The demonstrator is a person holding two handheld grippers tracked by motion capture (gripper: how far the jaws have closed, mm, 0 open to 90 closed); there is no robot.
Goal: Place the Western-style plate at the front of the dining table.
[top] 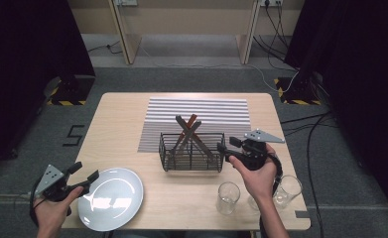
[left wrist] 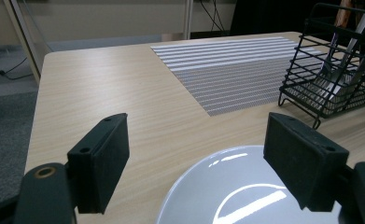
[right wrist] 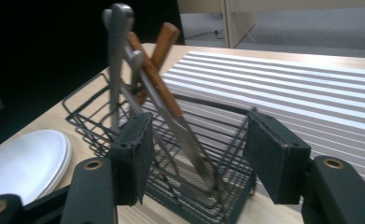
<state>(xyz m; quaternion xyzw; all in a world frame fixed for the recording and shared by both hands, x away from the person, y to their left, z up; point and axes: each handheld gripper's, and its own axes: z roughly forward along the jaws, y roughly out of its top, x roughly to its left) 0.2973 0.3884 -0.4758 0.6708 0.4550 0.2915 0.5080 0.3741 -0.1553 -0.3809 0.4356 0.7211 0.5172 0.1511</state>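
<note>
Both tongs are held wide open with nothing in them. Right tongs [top: 223, 150] are seen just beside the black wire basket [top: 167, 148], at its end. Shiny metal cutlery [right wrist: 119, 56] and brown wooden handles [right wrist: 164, 39] are leaned crossed inside the basket; their lower ends are hard to make out behind the thin wires. Left tongs [left wrist: 196, 158] are held over the rim of a smooth round white plate [left wrist: 245, 186], near the basket's other side. Beyond the basket, a flat striped mat [top: 196, 111] is spread. Two clear glasses [top: 228, 197] are stood near the table [top: 117, 129] edge, partly hidden by the hand.
</note>
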